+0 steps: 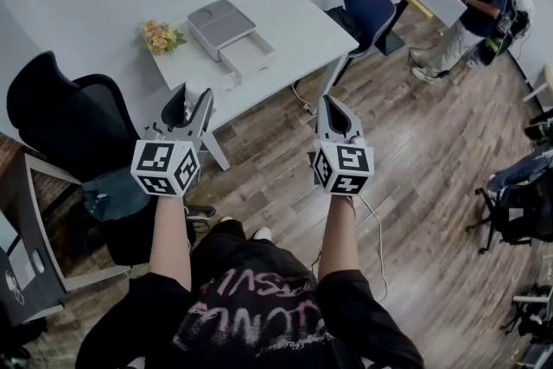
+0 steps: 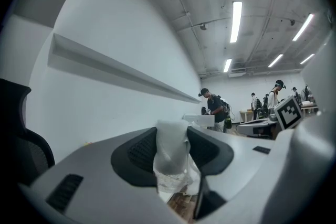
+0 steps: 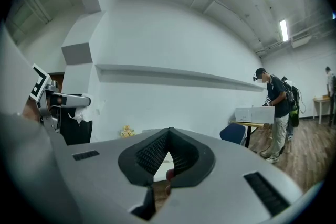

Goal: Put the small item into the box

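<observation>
Lower centre of the head view: person standing on wood floor, one gripper in each hand, both raised toward the white table (image 1: 289, 17).

Left gripper (image 1: 190, 106): jaws clamped on the small item (image 2: 171, 150), a crumpled whitish, part-clear plastic packet. It fills the gap between the pads and hangs a little below them.

Right gripper (image 1: 335, 110): jaws together at the tips, nothing between them.

Box (image 1: 232, 34): upper centre-left of the head view, on the table, grey lid part beside a white open compartment. Looks open and ready. Small bunch of yellow flowers (image 1: 160, 36) just left of it.

Progress, as I judge it: pick-up done, item is off any surface and in the grip. Left gripper is short of the table edge and well apart from the box. Left to do: carry across the table, get over the open compartment, release.

View differences:
- Head view gives the layout, box against grippers; the item is only a pale speck at the jaw tips.
- Left gripper view shows the grip and the packet's texture; I cannot pick out the task's box there.
- Right gripper view, far left, catches the left gripper side-on with the white scrap dangling.
- Other people show at upper right, away from the work.
</observation>
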`<state>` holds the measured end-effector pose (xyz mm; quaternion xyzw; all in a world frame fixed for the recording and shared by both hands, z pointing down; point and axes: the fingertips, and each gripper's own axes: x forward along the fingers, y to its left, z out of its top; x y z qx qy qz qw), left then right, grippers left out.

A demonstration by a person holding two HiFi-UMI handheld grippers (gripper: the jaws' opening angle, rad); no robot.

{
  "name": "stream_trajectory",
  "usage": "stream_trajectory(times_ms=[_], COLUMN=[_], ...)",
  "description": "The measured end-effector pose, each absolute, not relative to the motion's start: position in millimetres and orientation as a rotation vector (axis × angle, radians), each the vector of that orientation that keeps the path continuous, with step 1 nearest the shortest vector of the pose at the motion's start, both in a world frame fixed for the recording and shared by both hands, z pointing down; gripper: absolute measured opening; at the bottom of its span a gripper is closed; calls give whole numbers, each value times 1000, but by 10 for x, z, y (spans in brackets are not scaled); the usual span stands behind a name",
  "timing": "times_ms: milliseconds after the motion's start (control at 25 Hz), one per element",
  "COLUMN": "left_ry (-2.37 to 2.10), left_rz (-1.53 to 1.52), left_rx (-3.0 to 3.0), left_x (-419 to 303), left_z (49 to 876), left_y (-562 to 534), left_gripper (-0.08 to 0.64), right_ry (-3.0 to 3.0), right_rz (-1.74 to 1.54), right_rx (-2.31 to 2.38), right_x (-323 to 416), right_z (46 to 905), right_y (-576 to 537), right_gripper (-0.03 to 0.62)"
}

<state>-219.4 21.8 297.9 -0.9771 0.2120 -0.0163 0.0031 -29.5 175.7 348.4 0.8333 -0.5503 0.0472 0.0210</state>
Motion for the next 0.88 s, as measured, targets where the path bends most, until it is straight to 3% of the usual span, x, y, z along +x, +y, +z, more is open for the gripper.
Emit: stream_trajectory(times_ms=[880], left_ry=[679], left_rz=[-110], left_rx=[-3096], left_x=[-1450], left_z=[3284], left_y=[-439], left_gripper=[176], right_ry=[-1702], right_rz=[189], right_rx=[2580], right_x=[412], right_z=[3687], right_y=[1113], right_gripper=[11])
